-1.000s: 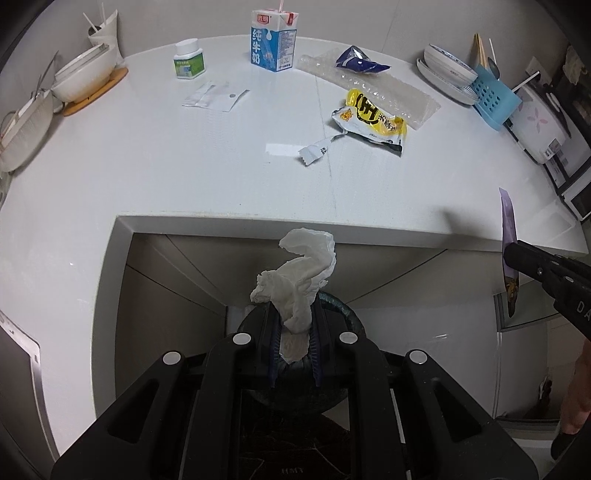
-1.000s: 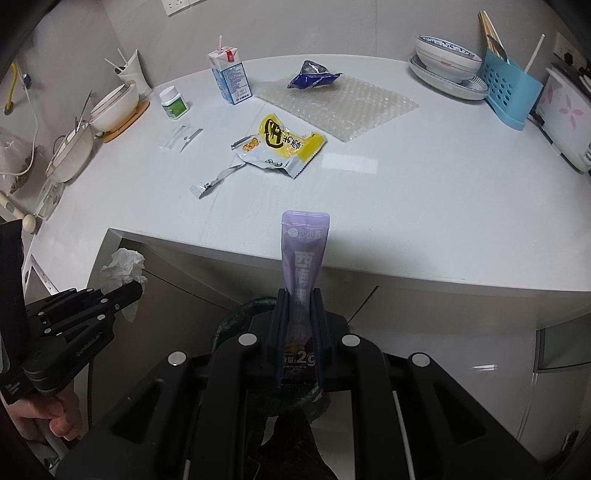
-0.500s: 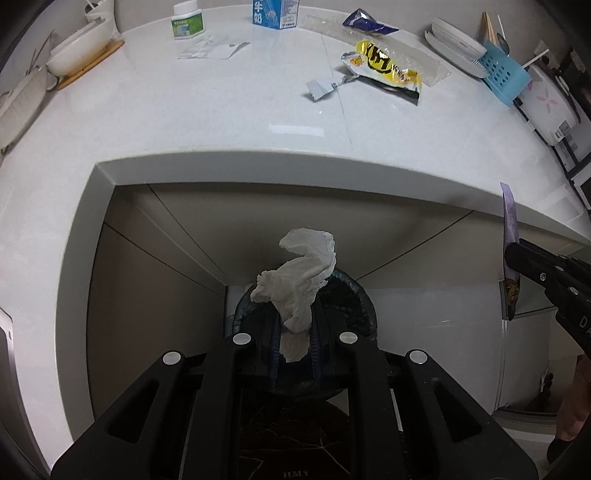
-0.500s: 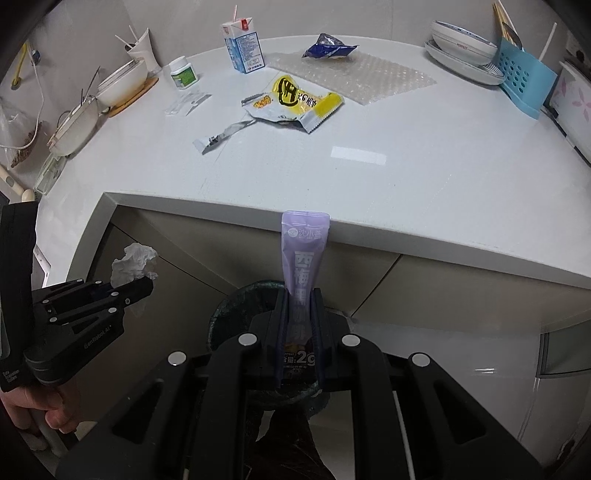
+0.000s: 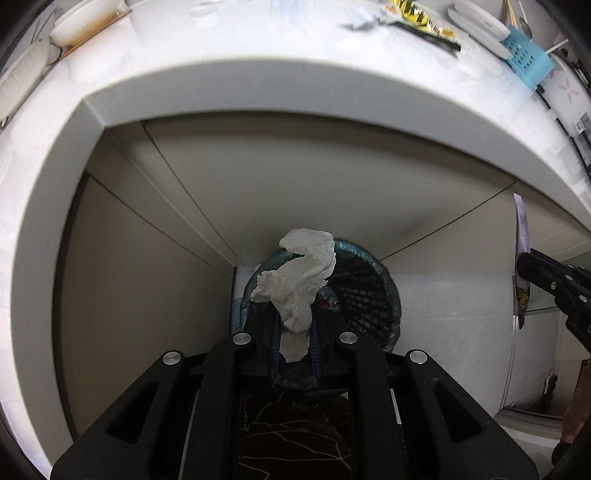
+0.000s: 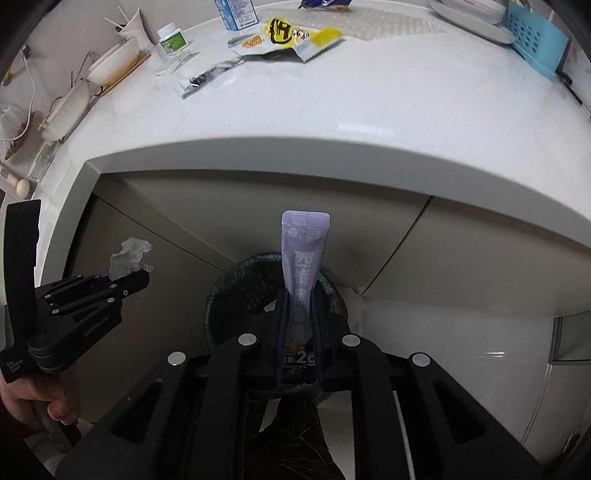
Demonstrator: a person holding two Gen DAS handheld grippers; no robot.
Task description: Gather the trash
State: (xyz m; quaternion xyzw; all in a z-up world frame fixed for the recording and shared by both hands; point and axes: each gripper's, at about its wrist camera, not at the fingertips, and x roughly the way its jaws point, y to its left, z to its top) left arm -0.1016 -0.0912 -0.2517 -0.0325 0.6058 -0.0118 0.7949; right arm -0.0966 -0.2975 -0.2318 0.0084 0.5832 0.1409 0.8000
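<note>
L gripper (image 5: 294, 325) was clamped on the crumpled tissue (image 5: 299, 280), which stuck up from the jaws right over the bin (image 5: 373, 291) under the counter (image 5: 258, 92). R gripper (image 6: 299, 317) was clamped on the purple sachet (image 6: 303, 254), held upright above the same bin's mouth. We judged the step as carry-to-bin, nearly at the drop: both pieces hung over the liner, neither let go yet.

Next move, our call: open both jaws w/ tips inside the rim so nothing lands on the floor. Tissue is light and may cling to a pad, so a small shake could be needed. Sachet is stiff, should fall clean.

Left on the counter, L to R in the R view: small green-label bottle (image 6: 171, 38), clear wrapper (image 6: 177, 66), torn foil strip (image 6: 207, 77), milk carton (image 6: 236, 13), yellow snack bag (image 6: 291, 37), blue wrapper (image 6: 325, 3). More trips needed.

Vs 1 s ago: we came down w/ both hands. Counter top slid up toward the frame edge, cabinet fronts filled the view, bin got bigger. Grips unchanged.
</note>
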